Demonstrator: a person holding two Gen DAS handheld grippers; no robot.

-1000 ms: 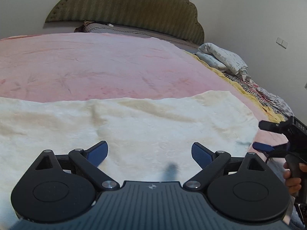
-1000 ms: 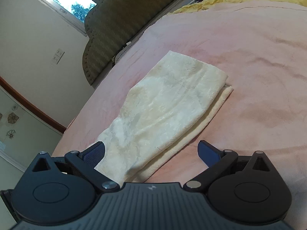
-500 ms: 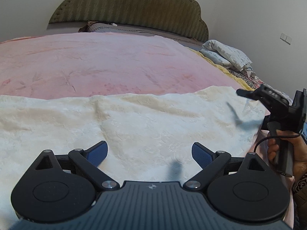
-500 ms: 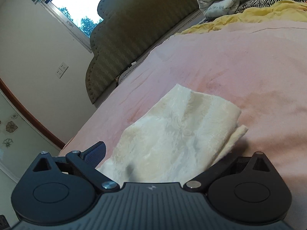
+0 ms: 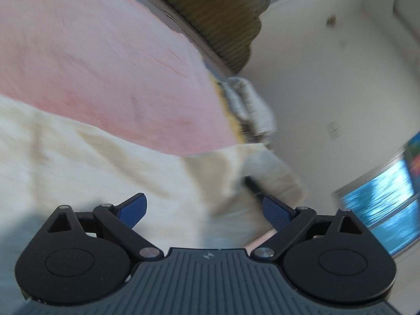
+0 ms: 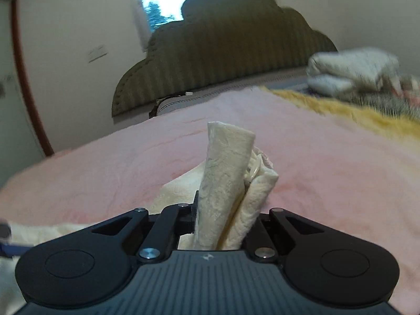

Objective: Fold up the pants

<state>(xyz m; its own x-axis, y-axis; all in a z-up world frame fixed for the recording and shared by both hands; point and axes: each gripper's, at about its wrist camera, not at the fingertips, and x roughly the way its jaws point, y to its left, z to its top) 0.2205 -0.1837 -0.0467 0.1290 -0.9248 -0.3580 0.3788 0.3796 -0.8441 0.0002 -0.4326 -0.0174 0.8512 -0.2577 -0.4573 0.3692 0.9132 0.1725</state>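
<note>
The cream pants (image 5: 78, 162) lie across the pink bed cover (image 5: 105, 52). My left gripper (image 5: 204, 210) is open just above the cloth and holds nothing. In the left wrist view, which is blurred, the right end of the pants (image 5: 265, 162) is raised off the bed. My right gripper (image 6: 225, 220) is shut on that end of the pants (image 6: 225, 168), which stands up bunched between its jaws. A blue fingertip of the left gripper (image 6: 10, 249) shows at the left edge of the right wrist view.
A green padded headboard (image 6: 223, 60) stands at the far end of the bed. Folded white bedding (image 6: 351, 68) and a yellow blanket (image 6: 354, 115) lie at the right side. A window (image 5: 388, 199) shows low on the right in the left wrist view.
My right gripper has closed on the end of the pants and lifted it off the bed. My left gripper has tilted and swung to the right, still open.
</note>
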